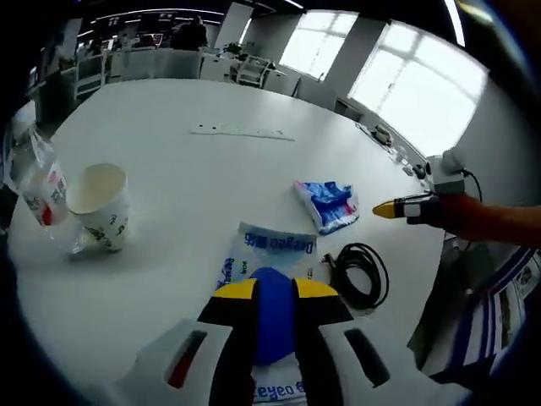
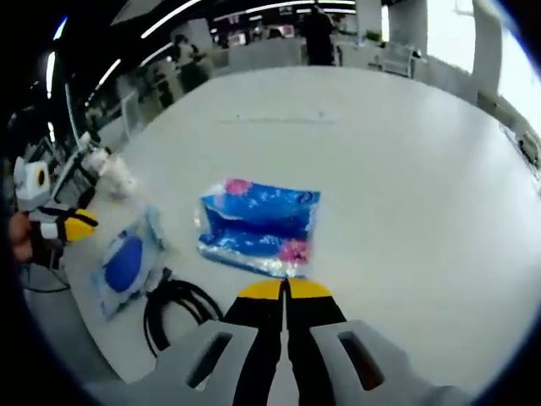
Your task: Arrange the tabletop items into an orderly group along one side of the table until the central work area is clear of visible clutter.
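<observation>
While a wet-wipes pack (image 1: 269, 279), blue snack bag (image 2: 258, 223) and coiled black cable (image 1: 362, 272) lie loosely together near the table's (image 1: 186, 186) edge, a paper cup (image 1: 101, 205) and plastic bottle (image 1: 38, 188) sit well apart, so grouping looks unfinished. Left gripper (image 1: 274, 291) hovers parted over the wipes pack; right gripper (image 2: 285, 290), clenched empty, points at the snack bag.
</observation>
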